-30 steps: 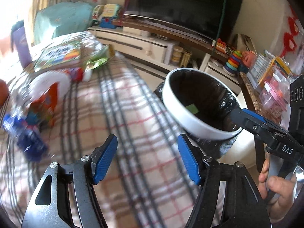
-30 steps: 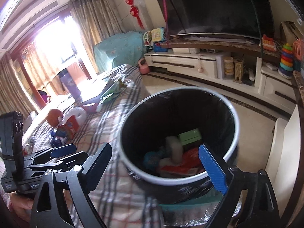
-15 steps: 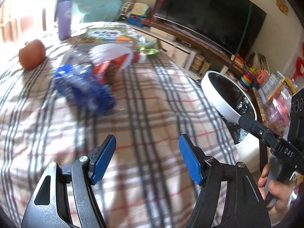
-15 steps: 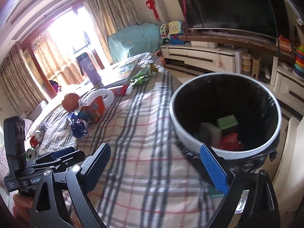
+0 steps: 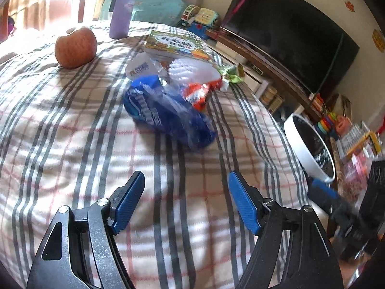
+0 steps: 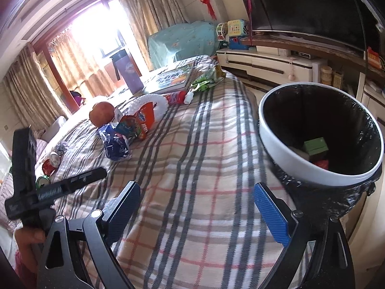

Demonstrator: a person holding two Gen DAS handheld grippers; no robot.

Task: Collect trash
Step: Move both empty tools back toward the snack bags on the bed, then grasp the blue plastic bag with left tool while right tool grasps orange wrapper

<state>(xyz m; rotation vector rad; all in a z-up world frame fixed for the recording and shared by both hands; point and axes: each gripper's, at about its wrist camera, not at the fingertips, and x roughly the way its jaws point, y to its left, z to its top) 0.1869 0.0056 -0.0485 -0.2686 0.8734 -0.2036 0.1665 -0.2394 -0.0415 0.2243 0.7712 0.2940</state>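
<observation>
Downward-tilted left gripper (image 5: 186, 201), fingers (image 5: 243, 202) opening, empty, over blanket (image 5: 72, 132)

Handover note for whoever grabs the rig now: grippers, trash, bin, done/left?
Left gripper: empty, jaws opening, aimed at the blue wrapper on the plaid blanket.
Right gripper: open, empty, over the blanket beside the bin.
Done: the bin holds a green box and some red and pale scraps.
Left: blue wrapper, orange-white bag, green wrapper by the book. The apple and purple bottle look like non-trash.
</observation>
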